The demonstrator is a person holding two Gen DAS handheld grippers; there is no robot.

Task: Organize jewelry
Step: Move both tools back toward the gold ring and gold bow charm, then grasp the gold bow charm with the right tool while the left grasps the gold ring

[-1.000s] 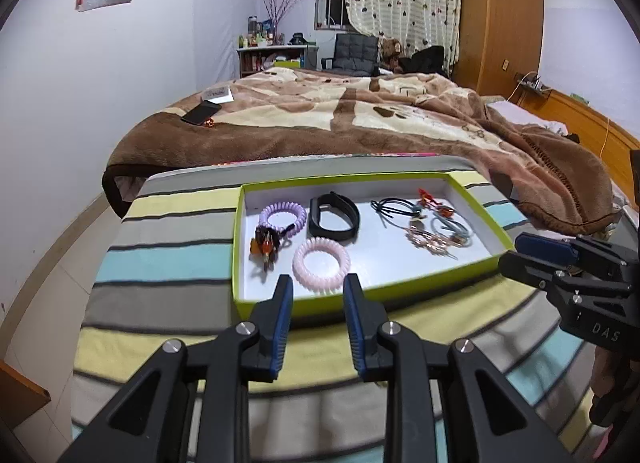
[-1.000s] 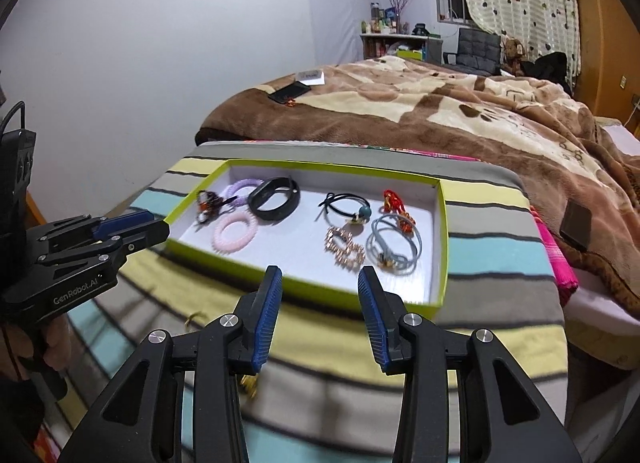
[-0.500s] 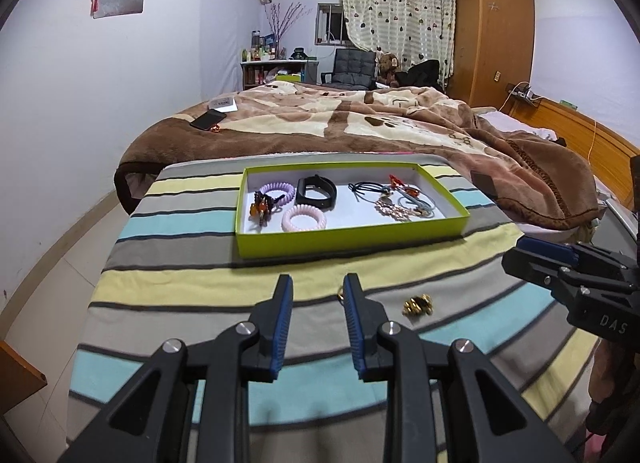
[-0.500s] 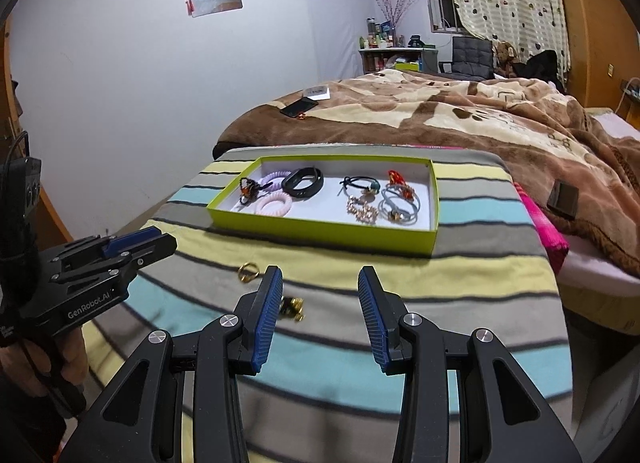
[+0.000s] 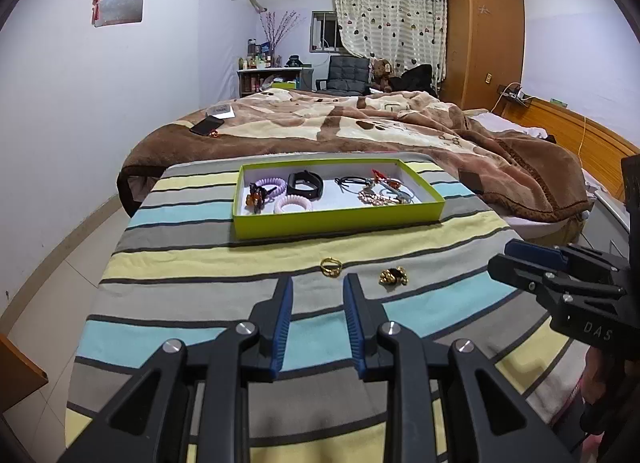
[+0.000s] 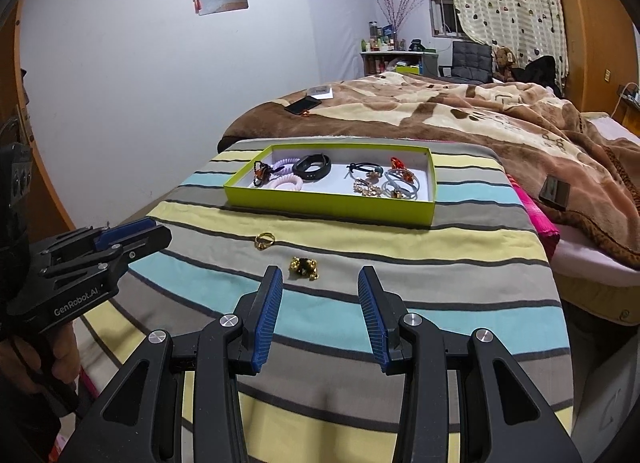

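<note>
Jaws of the left gripper (image 5: 318,287) and right gripper (image 6: 320,281) stand part open and hold nothing, with the gold ring (image 5: 331,265) just above the left ones and the gold charm (image 6: 304,267) just above the right ones, both below the green box (image 5: 336,219) on the striped surface (image 5: 180,247).

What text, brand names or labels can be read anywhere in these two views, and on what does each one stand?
"DAS": white letters on the body of the right gripper, in the left wrist view.
"GenRobot.AI": white letters on the body of the left gripper, in the right wrist view.
Bottles on the far shelf: labels too small to read.
</note>
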